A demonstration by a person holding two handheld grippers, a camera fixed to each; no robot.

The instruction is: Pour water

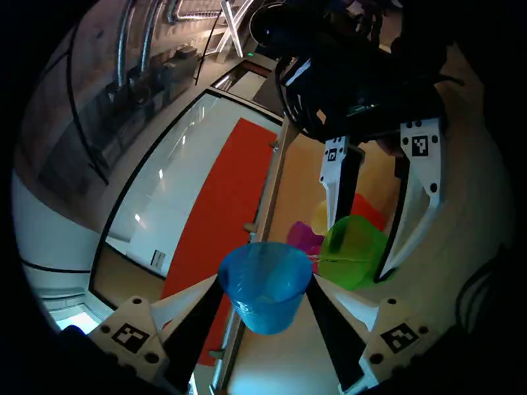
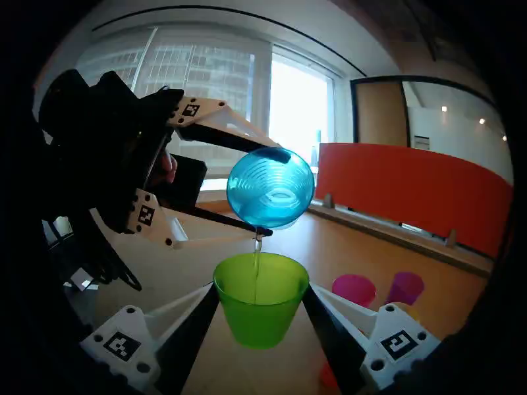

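Observation:
In the left gripper view my left gripper point(image 1: 267, 293) is shut on a blue cup point(image 1: 265, 286), tipped toward the green cup point(image 1: 354, 250) held by the other gripper point(image 1: 365, 260) just beyond. The right gripper view has my right gripper point(image 2: 260, 306) shut on the upright green cup point(image 2: 261, 297). Above it the blue cup point(image 2: 270, 187) lies tilted on its side between the left gripper's fingers point(image 2: 217, 128). A thin stream of water point(image 2: 256, 263) falls from its rim into the green cup.
A pink cup point(image 2: 354, 288) and a purple cup point(image 2: 404, 287) stand on the wooden table point(image 2: 342, 250) to the right, with another purple cup point(image 1: 304, 236) seen past the blue one. A red partition point(image 2: 421, 191) runs along the table's far edge. Windows lie behind.

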